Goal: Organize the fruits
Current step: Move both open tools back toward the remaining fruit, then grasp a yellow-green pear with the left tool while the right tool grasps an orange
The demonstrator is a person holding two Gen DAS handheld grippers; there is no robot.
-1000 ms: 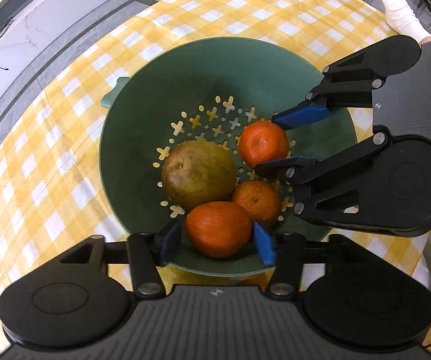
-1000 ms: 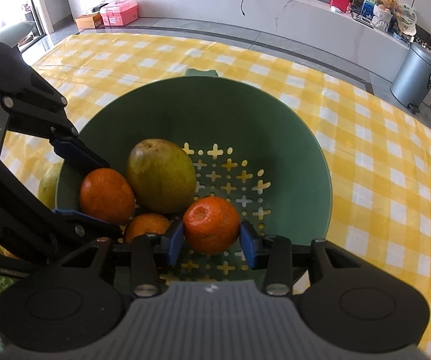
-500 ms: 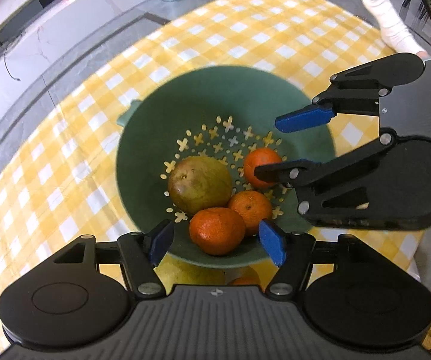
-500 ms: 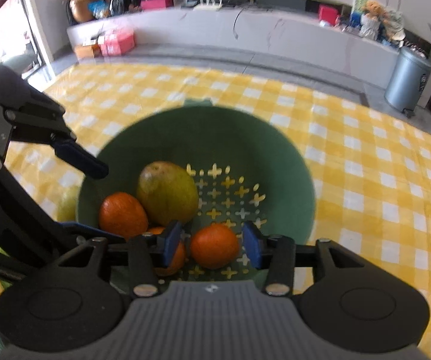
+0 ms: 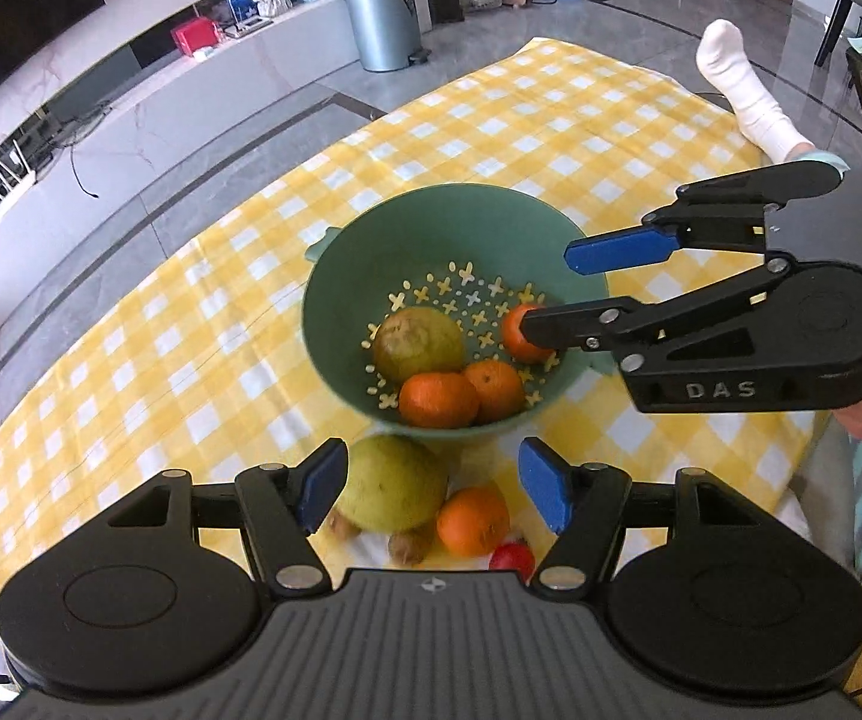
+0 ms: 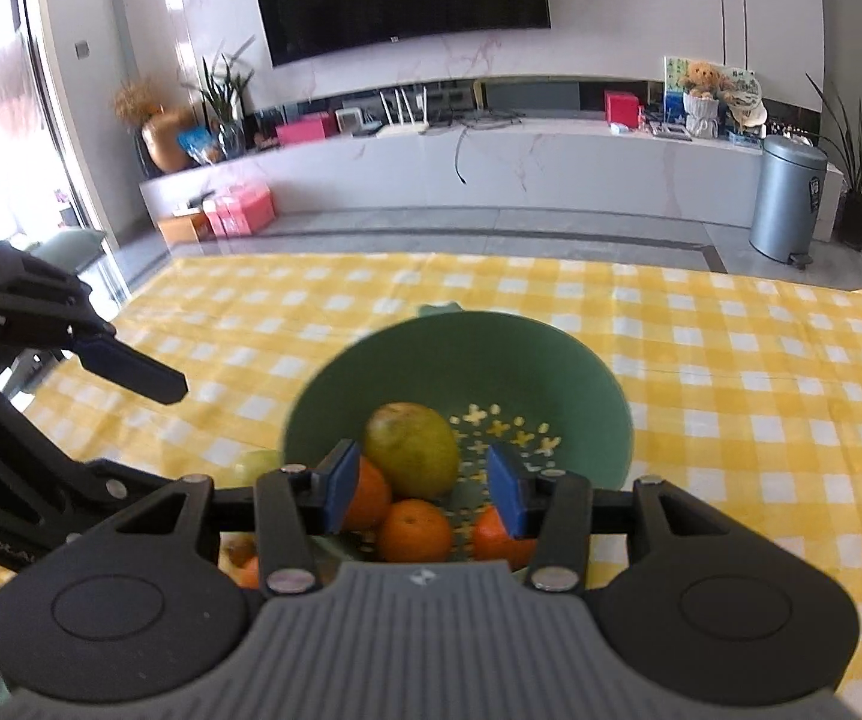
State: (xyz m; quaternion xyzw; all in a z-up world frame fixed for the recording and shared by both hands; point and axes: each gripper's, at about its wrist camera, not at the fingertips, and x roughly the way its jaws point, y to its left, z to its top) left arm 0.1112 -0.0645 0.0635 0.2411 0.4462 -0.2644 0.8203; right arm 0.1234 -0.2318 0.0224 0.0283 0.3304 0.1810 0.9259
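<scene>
We see the green colander [image 5: 335, 294] on the yellow checked desk [image 5: 131, 348], holding a pear [image 5: 419, 343] and three oranges [image 5: 438, 399]. Our left gripper [image 5: 431, 486] has its fingers wide apart, gripping nothing, above a second pear [image 5: 392, 483] and an orange [image 5: 471, 521] on the cloth. The right gripper [image 6: 422, 483], marked "DAS", is likewise spread and empty over the colander.

green colander [image 5: 335, 306]: pear [image 5: 419, 343], three oranges [image 5: 438, 399] | outside: pear [image 5: 392, 492], orange [image 5: 471, 521]
</scene>
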